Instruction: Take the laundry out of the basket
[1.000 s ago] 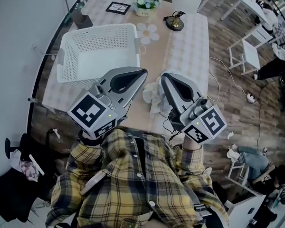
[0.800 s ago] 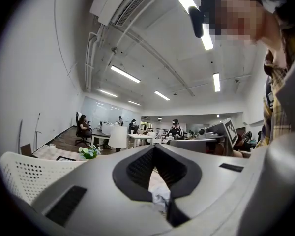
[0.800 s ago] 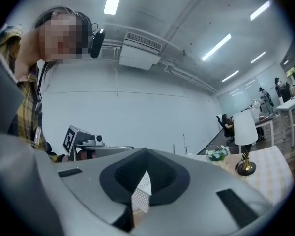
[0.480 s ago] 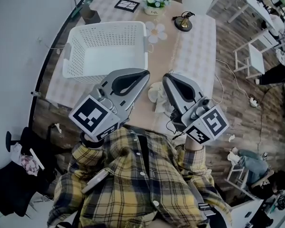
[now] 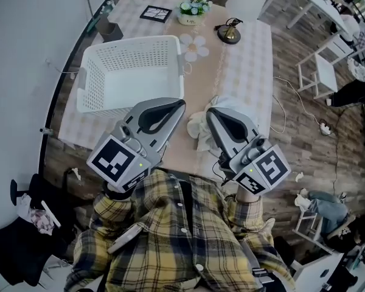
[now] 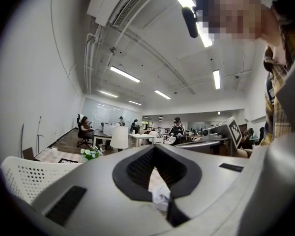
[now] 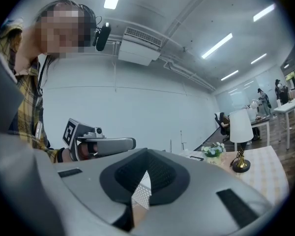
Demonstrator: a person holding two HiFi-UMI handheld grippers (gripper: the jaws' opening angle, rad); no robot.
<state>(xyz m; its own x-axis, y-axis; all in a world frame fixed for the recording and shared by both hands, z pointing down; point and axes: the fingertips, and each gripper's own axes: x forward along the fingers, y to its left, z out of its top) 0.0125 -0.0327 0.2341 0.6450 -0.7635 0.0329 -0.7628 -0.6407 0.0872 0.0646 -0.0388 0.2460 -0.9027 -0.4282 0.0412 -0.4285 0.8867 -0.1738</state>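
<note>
The white laundry basket stands on the table's left half, and no laundry shows inside it. A crumpled white cloth lies on the table just right of the basket's near corner. My left gripper hovers shut at the cloth's left, my right gripper shut at its right; neither holds anything. In the left gripper view the cloth shows through the gap behind the shut left gripper. In the right gripper view a strip of the basket shows behind the shut right gripper.
The table carries a flower pot, a black frame, a brass lamp and a flower-shaped mat at its far end. A white chair and floor cables stand to the right. A wall runs along the left.
Only the head view has swayed a little. Both grippers stay shut in the same places on either side of the cloth.
</note>
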